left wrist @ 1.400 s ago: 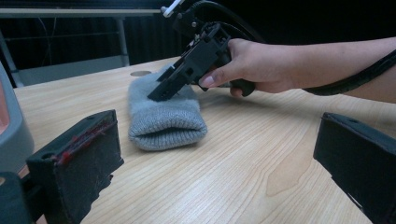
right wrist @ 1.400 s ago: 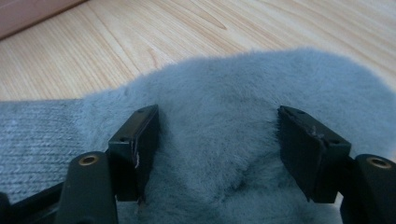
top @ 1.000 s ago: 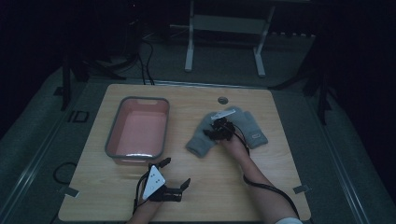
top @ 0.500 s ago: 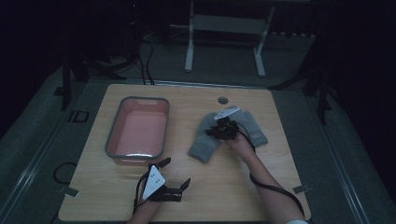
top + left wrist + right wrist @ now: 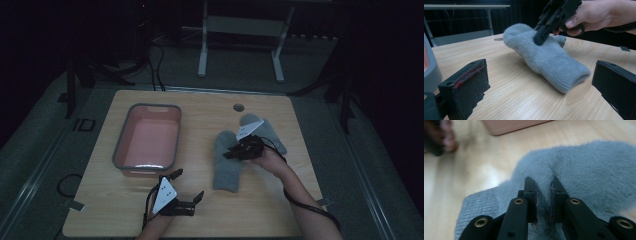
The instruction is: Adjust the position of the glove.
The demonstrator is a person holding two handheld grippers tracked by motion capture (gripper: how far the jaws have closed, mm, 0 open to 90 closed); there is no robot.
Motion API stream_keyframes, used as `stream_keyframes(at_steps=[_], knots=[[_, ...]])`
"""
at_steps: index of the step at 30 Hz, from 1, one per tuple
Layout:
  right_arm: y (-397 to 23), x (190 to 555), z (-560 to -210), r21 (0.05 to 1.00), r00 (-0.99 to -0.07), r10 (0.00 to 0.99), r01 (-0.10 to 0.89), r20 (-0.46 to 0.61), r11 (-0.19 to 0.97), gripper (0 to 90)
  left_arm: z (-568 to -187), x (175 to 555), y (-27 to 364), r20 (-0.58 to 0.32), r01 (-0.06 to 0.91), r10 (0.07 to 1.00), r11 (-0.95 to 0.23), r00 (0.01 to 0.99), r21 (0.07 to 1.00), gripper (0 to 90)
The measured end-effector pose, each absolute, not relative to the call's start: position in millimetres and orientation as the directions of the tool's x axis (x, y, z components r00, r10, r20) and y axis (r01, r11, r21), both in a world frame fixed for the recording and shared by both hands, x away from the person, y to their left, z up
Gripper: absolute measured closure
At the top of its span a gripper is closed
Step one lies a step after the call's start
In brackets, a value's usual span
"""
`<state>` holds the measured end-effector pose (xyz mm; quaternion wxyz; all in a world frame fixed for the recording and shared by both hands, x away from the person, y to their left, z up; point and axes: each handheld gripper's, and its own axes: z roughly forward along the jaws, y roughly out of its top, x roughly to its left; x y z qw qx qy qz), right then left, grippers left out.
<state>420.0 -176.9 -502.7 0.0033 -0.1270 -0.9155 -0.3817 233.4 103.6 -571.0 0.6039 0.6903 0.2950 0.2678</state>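
Observation:
A grey fuzzy mitten (image 5: 226,167) lies right of the table's centre, with its ribbed cuff toward the front edge. My right gripper (image 5: 235,151) is shut on a fold of its pile near the thumb, and the cloth bunches between the two pads (image 5: 543,187). In the left gripper view the mitten (image 5: 549,57) is lifted at its far end under the right gripper (image 5: 540,38). A second grey mitten (image 5: 272,132) lies behind the right hand. My left gripper (image 5: 187,189) rests at the front of the table, open, its jaws (image 5: 539,71) wide with nothing between them.
A pink tub with a grey rim (image 5: 120,145) stands on the left half of the table, just beyond the left gripper. A round cable hole (image 5: 239,107) sits near the far edge. Bare wood lies between the tub and the mittens.
The right gripper has closed on the near mitten and risen a little, pulling it up and toward the front edge. The left gripper has stayed put.

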Motion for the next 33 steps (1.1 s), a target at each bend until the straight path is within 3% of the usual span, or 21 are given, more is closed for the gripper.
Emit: stream_keyframes(at_steps=[5,6,7,8,14,23,33], knots=[[-177,421,-514,0.675,-0.970,0.210,0.234,0.120,0.699,76.3,-571,233,104,0.013,0.084,0.730,-0.096,0.683,0.992,1.0],[-177,422,-519,0.664,-0.970,0.213,0.238,0.120,0.709,72.8,-571,233,104,0.013,0.084,0.730,-0.096,0.683,0.992,1.0],[-178,423,-524,0.651,-0.968,0.219,0.247,0.126,0.717,63.6,-571,233,104,0.013,0.084,0.730,-0.096,0.683,0.992,1.0],[-178,427,-536,0.623,-0.959,0.241,0.279,0.147,0.731,46.2,-571,233,104,0.012,0.084,0.730,-0.096,0.683,0.992,1.0],[-182,430,-542,0.643,-0.948,0.253,0.316,0.191,0.698,32.3,-571,234,104,0.011,0.085,0.730,-0.095,0.684,0.992,1.0],[-185,426,-530,0.654,-0.953,0.267,0.292,0.141,0.698,21.5,-571,233,104,0.013,0.083,0.730,-0.096,0.684,0.992,1.0],[-205,419,-510,0.720,-0.895,0.436,0.365,0.096,0.591,14.1,-571,233,104,0.013,0.083,0.730,-0.095,0.683,0.992,1.0]])
